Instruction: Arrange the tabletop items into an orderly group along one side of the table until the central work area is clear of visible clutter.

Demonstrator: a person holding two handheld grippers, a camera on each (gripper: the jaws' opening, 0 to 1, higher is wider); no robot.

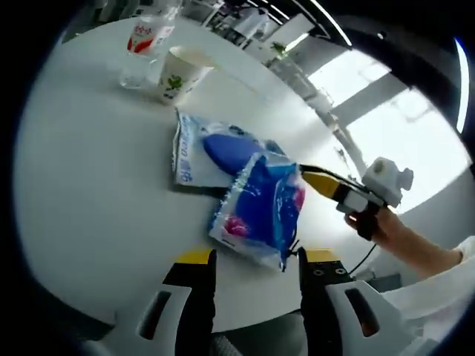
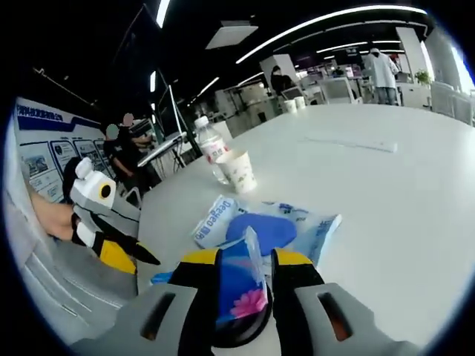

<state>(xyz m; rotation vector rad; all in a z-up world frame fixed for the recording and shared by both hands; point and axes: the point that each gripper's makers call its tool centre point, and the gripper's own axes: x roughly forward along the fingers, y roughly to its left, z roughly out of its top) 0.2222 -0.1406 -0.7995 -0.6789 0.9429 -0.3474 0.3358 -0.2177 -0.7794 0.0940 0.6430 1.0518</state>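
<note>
In the right gripper view, the right tool is clamping the upright edge of a blue tissue pack at lower centre, with the left tool entering from the left. In the left gripper view, the left tool is sitting released at the bottom, just short of that pack. The pack is overlapping a white-and-blue wipes packet at mid-frame on the white tabletop, while a paper cup and water bottle are standing together at upper left.
</note>
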